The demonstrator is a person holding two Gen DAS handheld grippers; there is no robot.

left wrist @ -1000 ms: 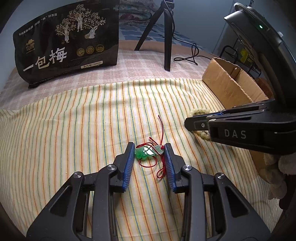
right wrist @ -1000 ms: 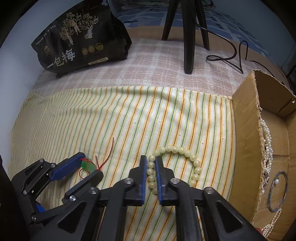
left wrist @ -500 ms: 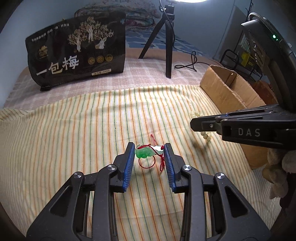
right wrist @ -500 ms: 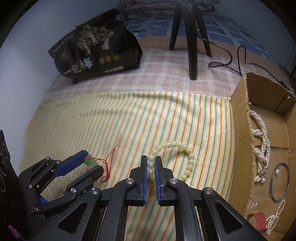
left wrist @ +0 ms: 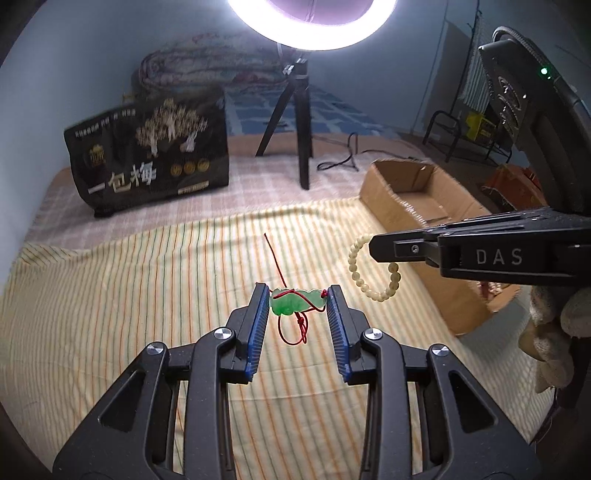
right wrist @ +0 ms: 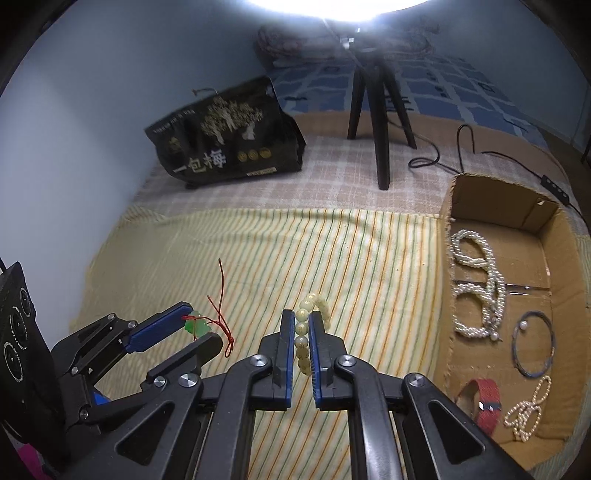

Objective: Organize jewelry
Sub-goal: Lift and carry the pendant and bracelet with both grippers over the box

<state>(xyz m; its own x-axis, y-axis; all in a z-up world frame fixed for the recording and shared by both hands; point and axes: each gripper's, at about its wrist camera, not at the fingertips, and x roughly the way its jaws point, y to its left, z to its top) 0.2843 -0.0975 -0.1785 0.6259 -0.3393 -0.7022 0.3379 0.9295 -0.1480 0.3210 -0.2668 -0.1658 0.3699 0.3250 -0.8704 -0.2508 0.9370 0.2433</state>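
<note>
Jade-green pendant (left wrist: 297, 302) is seen from the left wrist clamped end to end by the left tool (left wrist: 297, 308) above the striped bedspread (left wrist: 110, 295), red cord (left wrist: 291, 330) dangling; small, hard and likely brittle.

From the right wrist, the cream bead bracelet (right wrist: 303, 332), light and limp, hangs pinched in the nearly closed right tool (right wrist: 302, 345), beside the cardboard box (right wrist: 447, 258).

Ring light (left wrist: 314, 22) cut off by the top edge. Box (right wrist: 448, 221) runs past the right edge. Bag (left wrist: 147, 162) print blurred.
</note>
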